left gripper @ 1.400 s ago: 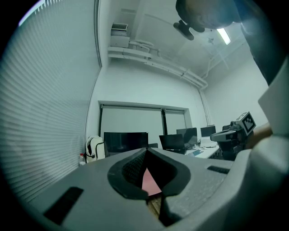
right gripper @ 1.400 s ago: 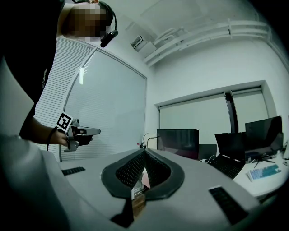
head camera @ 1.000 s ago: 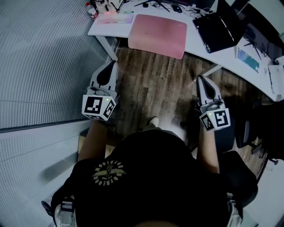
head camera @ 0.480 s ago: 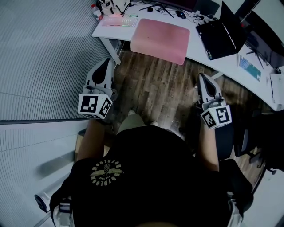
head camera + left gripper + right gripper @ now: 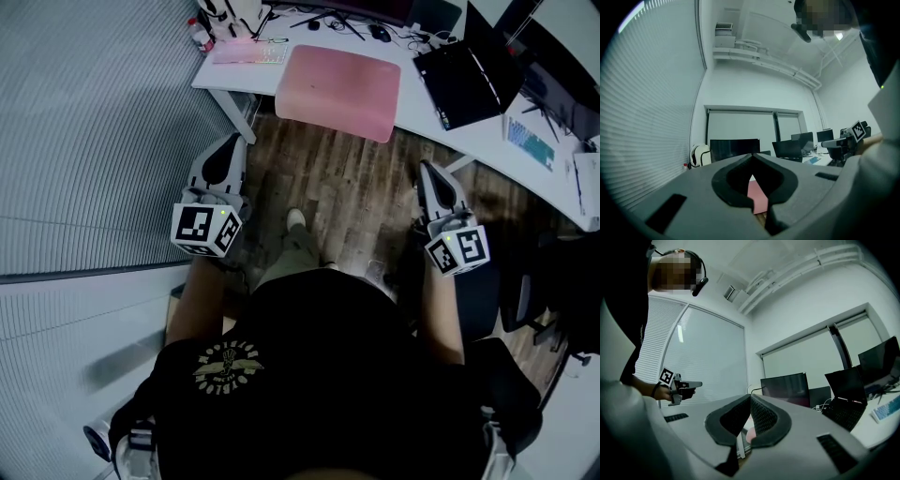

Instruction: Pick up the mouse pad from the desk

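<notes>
- Head view: shows the pink mouse pad (image 5: 337,90) lying flat on the white surface (image 5: 412,114) at 12 o'clock, between a keyboard (image 5: 248,52) at 11 and a laptop (image 5: 469,75) at 1. Near edge seems to hang slightly past the rim.
- Shows also the left tongs (image 5: 234,141) at 9 o'clock and the right tongs (image 5: 427,169) at 3, both over the wooden floor (image 5: 347,187), well apart from the pad and pointing toward it.
- Left gripper view: finds the left tongs (image 5: 752,155) closed, tips together, nothing between them. Catches the pad (image 5: 758,197) straight ahead, low at 6 o'clock.
- Right gripper view: finds the right tongs (image 5: 750,397) likewise closed and empty, with a pink sliver of the pad (image 5: 748,436) at 6 o'clock.
- For a good approach, probably: close the distance first, then open before arriving.
- Aim for the overhanging near edge, one jaw under and one over; offers little to pinch from above, being thin and flat.
- Stay clear of laptop and keyboard; lift level, since likely limp enough to drag across them.
</notes>
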Tool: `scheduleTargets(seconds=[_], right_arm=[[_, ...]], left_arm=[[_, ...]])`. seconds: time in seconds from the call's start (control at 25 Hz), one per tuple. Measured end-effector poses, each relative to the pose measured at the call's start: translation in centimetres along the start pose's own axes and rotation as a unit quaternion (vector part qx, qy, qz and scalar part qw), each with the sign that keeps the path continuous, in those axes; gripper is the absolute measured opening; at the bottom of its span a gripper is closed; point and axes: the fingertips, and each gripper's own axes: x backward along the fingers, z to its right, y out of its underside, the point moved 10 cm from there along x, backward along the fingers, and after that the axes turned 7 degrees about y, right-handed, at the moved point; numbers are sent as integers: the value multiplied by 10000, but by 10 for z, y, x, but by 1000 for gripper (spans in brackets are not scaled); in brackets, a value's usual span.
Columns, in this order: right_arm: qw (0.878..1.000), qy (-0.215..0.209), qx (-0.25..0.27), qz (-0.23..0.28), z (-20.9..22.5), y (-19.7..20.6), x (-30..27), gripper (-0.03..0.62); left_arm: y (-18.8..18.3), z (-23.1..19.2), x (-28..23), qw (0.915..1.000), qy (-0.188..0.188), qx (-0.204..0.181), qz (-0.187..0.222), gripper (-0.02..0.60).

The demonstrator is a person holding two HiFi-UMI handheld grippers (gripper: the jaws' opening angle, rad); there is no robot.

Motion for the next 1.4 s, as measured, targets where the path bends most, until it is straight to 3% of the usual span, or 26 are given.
scheduleTargets(seconds=[0.52,1.4], right_arm=[[9998,48,-61,-171,18,8,-50,1],[9994,279,1,-191,42,3,-160,1]], left_arm=[[15,-35,-51,9996,124,144,-188,6],[20,-122,-158,9984,513,186,-164,6]])
